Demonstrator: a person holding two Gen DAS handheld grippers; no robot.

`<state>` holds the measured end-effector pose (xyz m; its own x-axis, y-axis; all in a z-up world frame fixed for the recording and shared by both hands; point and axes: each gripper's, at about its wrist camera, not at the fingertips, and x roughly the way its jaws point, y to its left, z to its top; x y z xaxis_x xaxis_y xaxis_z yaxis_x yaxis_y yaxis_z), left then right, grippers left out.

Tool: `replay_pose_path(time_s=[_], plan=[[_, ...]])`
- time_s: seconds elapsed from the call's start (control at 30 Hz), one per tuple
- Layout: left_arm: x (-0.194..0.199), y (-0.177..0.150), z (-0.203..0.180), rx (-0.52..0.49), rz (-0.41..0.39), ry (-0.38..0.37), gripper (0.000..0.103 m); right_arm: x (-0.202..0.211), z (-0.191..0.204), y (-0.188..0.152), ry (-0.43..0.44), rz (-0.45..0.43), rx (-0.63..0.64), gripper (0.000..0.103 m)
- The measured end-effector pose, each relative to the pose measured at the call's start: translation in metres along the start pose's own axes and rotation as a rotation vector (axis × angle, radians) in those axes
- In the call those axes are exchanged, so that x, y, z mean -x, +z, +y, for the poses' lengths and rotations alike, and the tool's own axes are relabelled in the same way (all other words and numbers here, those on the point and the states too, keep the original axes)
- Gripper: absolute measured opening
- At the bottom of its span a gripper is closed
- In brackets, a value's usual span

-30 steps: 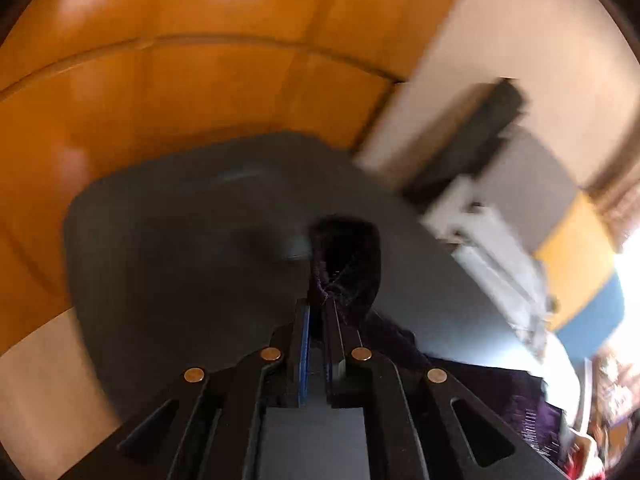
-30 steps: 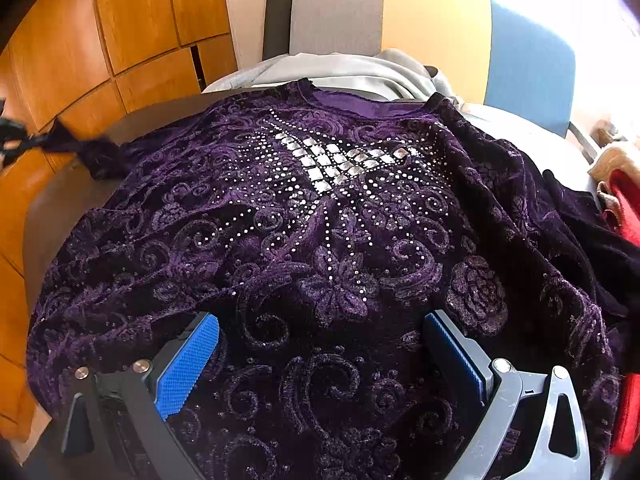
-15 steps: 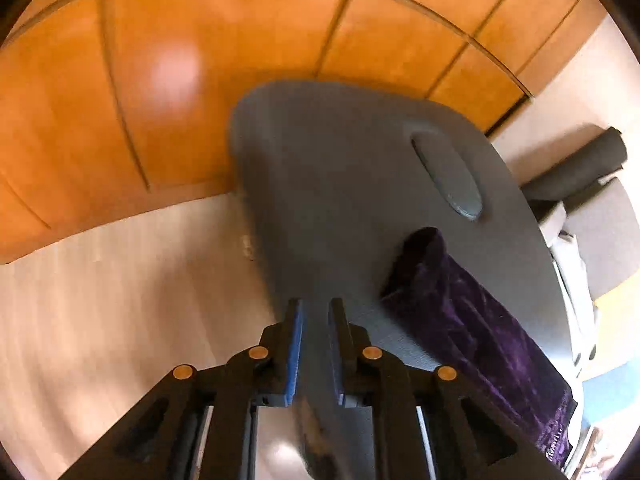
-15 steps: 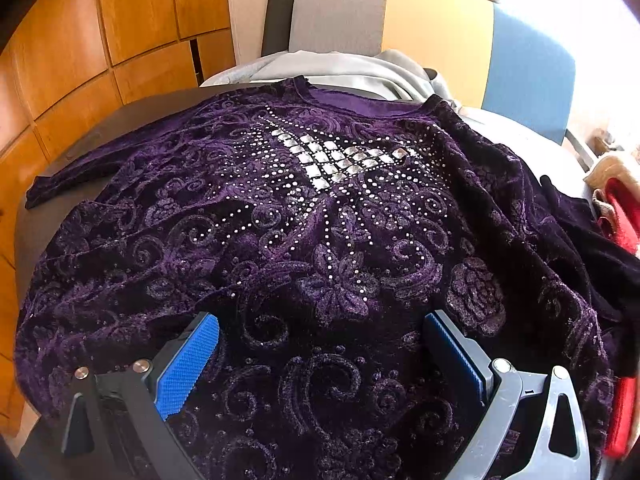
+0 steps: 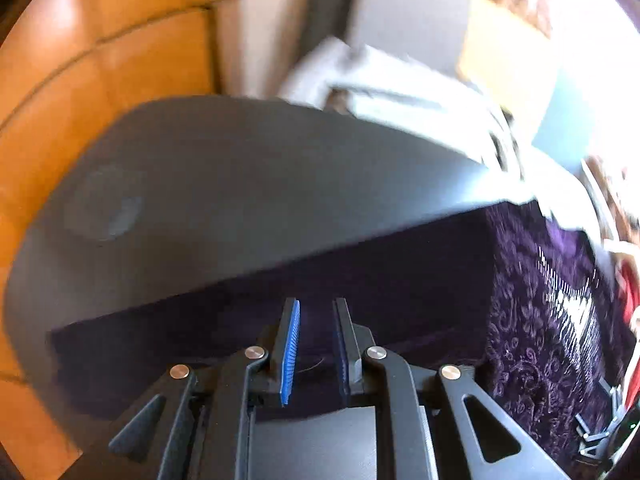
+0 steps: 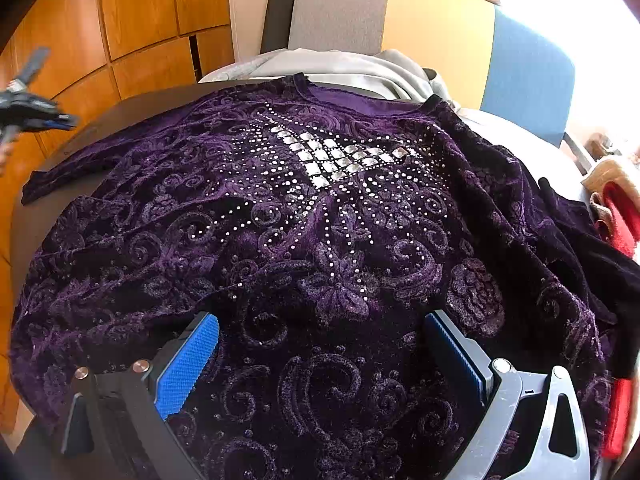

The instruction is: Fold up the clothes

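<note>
A purple velvet top (image 6: 320, 220) with silver studs lies spread face up on the dark grey table (image 6: 152, 98). Its left sleeve (image 5: 280, 272) stretches flat across the table (image 5: 240, 168) towards the wooden wall, and the body (image 5: 552, 320) shows at the right. My left gripper (image 5: 316, 304) hovers over that sleeve, its jaws opening a little, with nothing between the blue pads. It shows blurred at the far left of the right wrist view (image 6: 36, 116). My right gripper (image 6: 320, 316) stands wide open above the hem and grips nothing.
A grey garment (image 6: 328, 68) lies bunched behind the collar. A chair with a grey, yellow and blue back (image 6: 436, 32) stands beyond it. Red and beige clothes (image 6: 620, 224) pile at the right edge. Wooden panels (image 6: 140, 8) line the left wall.
The left gripper let go of the sleeve cuff, which now lies stretched out on the table. It swung back over the sleeve with its jaws parted. The right gripper stayed put.
</note>
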<state>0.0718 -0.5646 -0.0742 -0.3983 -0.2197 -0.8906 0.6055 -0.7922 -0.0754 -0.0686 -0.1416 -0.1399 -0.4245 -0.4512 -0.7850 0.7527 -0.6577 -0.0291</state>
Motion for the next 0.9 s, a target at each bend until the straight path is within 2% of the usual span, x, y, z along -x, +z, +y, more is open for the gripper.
replay_pose_path(time_s=[0.1, 0.13, 0.17, 0.27, 0.4, 0.5, 0.57, 0.63, 0.7, 0.8, 0.9], plan=[[-0.047, 0.008, -0.017, -0.009, 0.056, 0.090, 0.016, -0.002, 0.003, 0.001, -0.020, 0.010, 0.011, 0.103], [-0.053, 0.011, -0.014, 0.021, 0.032, 0.098, 0.017, -0.002, 0.002, 0.001, -0.017, 0.010, 0.007, 0.103], [-0.055, 0.015, -0.008, 0.055, -0.008, 0.106, 0.017, -0.002, 0.001, 0.002, -0.016, 0.011, 0.001, 0.103], [-0.064, 0.031, 0.004, 0.109, -0.051, 0.144, 0.017, -0.004, 0.000, 0.005, -0.030, 0.017, -0.018, 0.103], [-0.078, 0.051, 0.002, 0.078, -0.089, 0.254, 0.018, -0.010, -0.006, 0.014, -0.040, 0.020, -0.081, 0.103], [-0.088, 0.068, -0.001, 0.054, -0.078, 0.332, 0.017, -0.016, -0.009, 0.023, -0.051, 0.021, -0.133, 0.103], [-0.086, 0.079, -0.004, 0.068, -0.055, 0.346, 0.015, -0.018, -0.009, 0.026, -0.068, 0.024, -0.163, 0.103], [-0.076, 0.087, -0.008, 0.116, -0.062, 0.331, 0.014, -0.017, -0.008, 0.024, -0.073, 0.024, -0.174, 0.103], [-0.053, 0.086, -0.019, 0.144, -0.107, 0.280, 0.014, -0.015, -0.009, 0.020, -0.065, 0.019, -0.184, 0.103], [-0.018, 0.054, -0.058, 0.111, -0.153, 0.118, 0.015, -0.012, -0.008, 0.018, -0.054, 0.021, -0.179, 0.103], [0.003, 0.000, -0.108, 0.034, -0.141, -0.038, 0.015, -0.005, -0.010, 0.014, -0.016, 0.004, -0.188, 0.103]])
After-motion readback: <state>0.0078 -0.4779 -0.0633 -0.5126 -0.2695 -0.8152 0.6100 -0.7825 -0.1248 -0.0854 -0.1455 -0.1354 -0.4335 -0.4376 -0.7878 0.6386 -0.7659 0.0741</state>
